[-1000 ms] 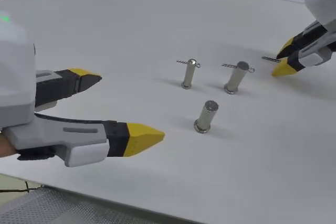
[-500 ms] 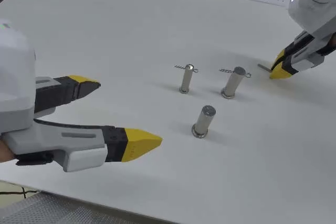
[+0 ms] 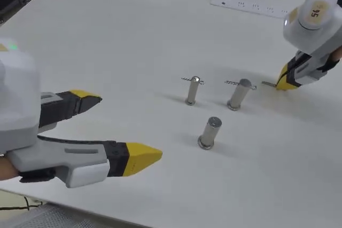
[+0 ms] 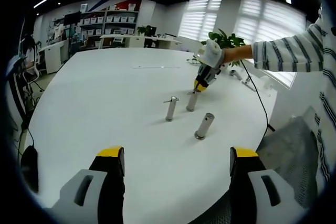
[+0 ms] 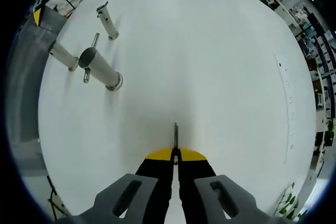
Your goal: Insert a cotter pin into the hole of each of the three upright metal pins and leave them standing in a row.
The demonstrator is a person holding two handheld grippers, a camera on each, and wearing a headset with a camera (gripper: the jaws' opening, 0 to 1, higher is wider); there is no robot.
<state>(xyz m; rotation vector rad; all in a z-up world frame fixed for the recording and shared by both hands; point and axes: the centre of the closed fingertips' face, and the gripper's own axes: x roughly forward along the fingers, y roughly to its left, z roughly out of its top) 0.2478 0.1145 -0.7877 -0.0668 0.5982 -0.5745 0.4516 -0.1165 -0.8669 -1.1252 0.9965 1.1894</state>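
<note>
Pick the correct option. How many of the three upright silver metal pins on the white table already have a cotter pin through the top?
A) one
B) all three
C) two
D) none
C: in the head view the left rear silver metal pin and the right rear pin each have a wire crosswise through the top, the front pin is bare, and the right gripper pinches the third cotter pin.

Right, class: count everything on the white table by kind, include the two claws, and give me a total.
Metal pins: 3
Cotter pins: 3
Power strip: 1
Claws, left claw and right claw: 2
Total: 9
</note>
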